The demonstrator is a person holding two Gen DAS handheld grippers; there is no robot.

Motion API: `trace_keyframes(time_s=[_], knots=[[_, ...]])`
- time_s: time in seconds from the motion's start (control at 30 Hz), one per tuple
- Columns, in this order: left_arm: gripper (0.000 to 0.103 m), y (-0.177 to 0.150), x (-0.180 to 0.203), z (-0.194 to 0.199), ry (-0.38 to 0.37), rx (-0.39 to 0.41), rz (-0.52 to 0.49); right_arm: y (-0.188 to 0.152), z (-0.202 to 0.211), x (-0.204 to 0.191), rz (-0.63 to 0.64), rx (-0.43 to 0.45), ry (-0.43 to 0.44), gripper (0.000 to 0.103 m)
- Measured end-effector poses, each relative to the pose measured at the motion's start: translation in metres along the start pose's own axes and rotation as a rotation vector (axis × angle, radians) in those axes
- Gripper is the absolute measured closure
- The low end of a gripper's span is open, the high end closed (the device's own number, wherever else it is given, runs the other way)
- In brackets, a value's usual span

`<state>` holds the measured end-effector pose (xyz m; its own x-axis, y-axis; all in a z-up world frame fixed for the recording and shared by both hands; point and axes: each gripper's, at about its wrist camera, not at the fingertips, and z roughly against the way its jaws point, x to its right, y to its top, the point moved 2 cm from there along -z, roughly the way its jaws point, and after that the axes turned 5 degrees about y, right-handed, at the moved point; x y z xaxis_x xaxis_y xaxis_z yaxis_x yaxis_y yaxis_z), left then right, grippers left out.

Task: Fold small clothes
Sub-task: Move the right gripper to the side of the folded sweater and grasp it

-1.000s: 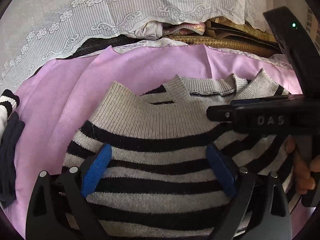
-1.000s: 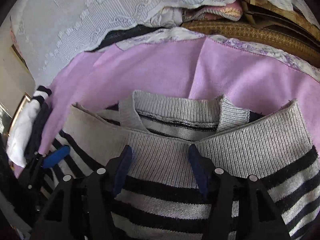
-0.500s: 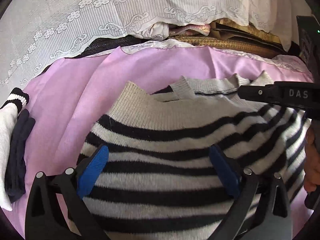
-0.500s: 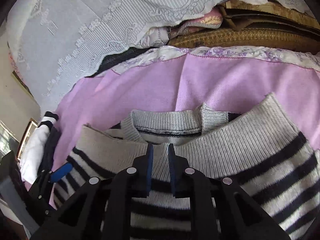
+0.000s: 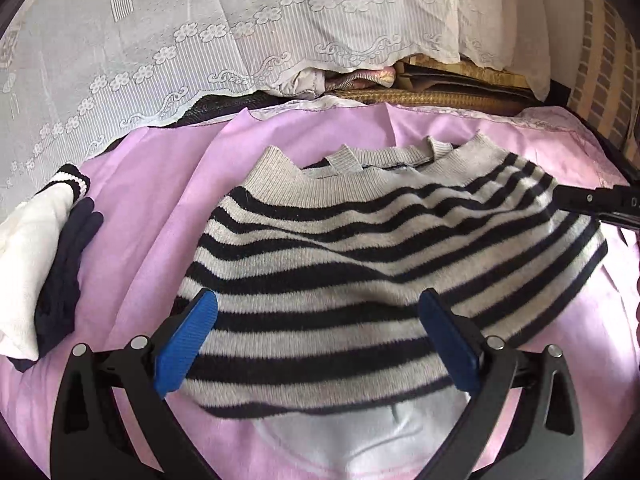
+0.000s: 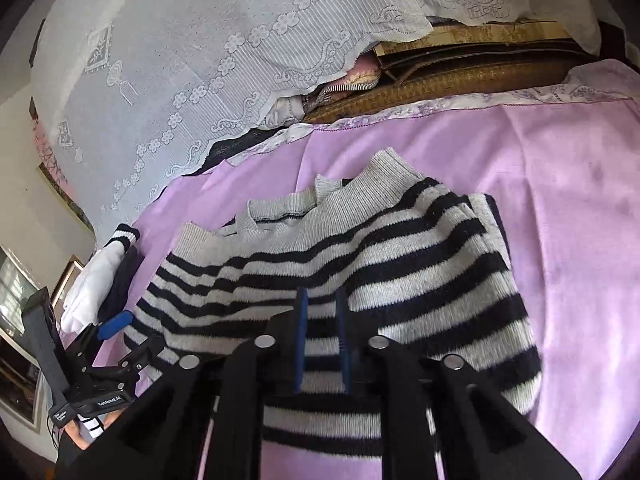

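The striped sweater (image 5: 384, 264) lies folded on the pink sheet (image 5: 152, 208), right in front of both grippers. The left gripper (image 5: 320, 332) is wide open above its near edge, holding nothing. The right gripper (image 6: 322, 336) is almost shut; I cannot tell if it pinches the sweater.

Bare pink sheet (image 5: 152, 208) is lying open between the striped sweater (image 5: 384, 248) and the folded white-and-navy clothes (image 5: 40, 264) at the left edge, giving a passage there. To the sweater's right in the right wrist view, more sheet is lying uncovered. Beyond the collar, the lace curtain (image 5: 200, 52) and the woven mat (image 6: 460, 80) with bundled fabrics are closing off the far side
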<state>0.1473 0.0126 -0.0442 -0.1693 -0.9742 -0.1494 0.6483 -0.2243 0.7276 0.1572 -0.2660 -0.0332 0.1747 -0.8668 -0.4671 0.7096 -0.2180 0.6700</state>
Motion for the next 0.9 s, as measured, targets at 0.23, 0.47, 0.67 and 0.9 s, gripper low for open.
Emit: trace_keyframes(time_s=[0.23, 0.47, 0.67, 0.9], knots=[[0.004, -0.032, -0.007, -0.013, -0.001, -0.143, -0.002, -0.052, -0.006, 0.029, -0.072, -0.123, -0.031, 0.101], [0.005, -0.058, -0.01, 0.014, 0.037, -0.13, -0.05, -0.066, 0.02, 0.033, -0.124, -0.106, -0.02, 0.101], [0.005, -0.014, -0.018, 0.033, -0.011, -0.018, 0.036, -0.034, 0.034, 0.002, -0.02, 0.014, -0.048, 0.095], [0.004, -0.023, -0.034, -0.032, -0.019, -0.183, 0.154, -0.034, 0.012, 0.055, -0.109, -0.013, -0.117, 0.099]])
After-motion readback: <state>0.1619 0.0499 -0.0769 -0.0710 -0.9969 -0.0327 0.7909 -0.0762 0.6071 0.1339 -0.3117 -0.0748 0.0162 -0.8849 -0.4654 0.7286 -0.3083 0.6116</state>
